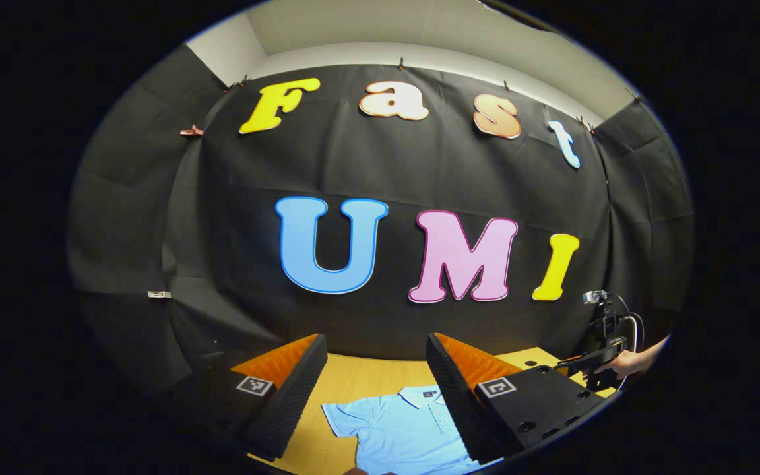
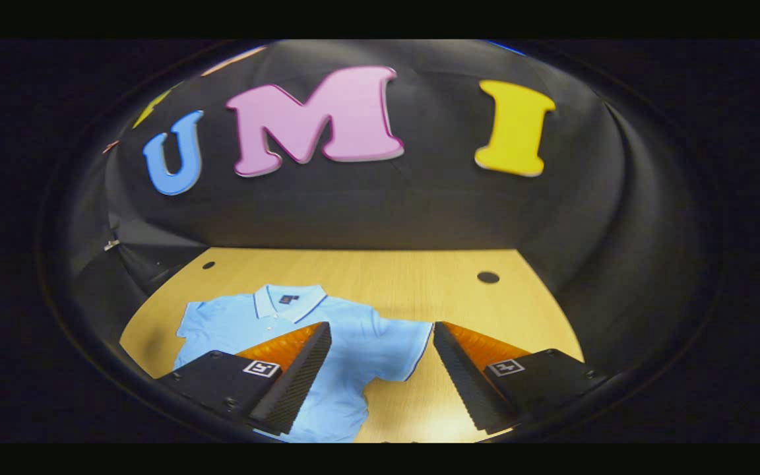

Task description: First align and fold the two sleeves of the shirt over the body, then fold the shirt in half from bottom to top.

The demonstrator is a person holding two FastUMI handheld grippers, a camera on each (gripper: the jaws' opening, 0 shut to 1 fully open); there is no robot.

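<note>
Left gripper view: left gripper [image 1: 377, 389] held above the wooden table [image 1: 353, 379], jaws spread wide with nothing between them. Light blue polo shirt [image 1: 400, 432] lying flat on the table below and beyond the fingertips, collar [image 1: 423, 396] pointing away toward the booth wall, one short sleeve [image 1: 340, 417] spread out to the left, unfolded. Shirt body partly hidden behind the right-hand finger [image 1: 452, 396]. No contact between fingers and cloth. Farther off at the right edge, the other gripper [image 1: 594, 359] gripped by a hand [image 1: 631, 361], raised above the table's far corner and well apart from the shirt; open or closed cannot be told from here.

Right gripper view: right gripper [image 2: 383, 369] also above the table [image 2: 419, 277], tilted down toward it, jaws wide apart and empty. Shirt [image 2: 353, 356] spread flat to the left of centre, collar [image 2: 287, 300] toward the wall, both sleeves out to the sides. Near sleeve [image 2: 406, 346] seen in the gap between the two fingers, its hem near the right-hand finger [image 2: 462, 376]; left-hand finger [image 2: 294, 379] overlapping the shirt's body in the picture. Touching or hovering cannot be told.
</note>
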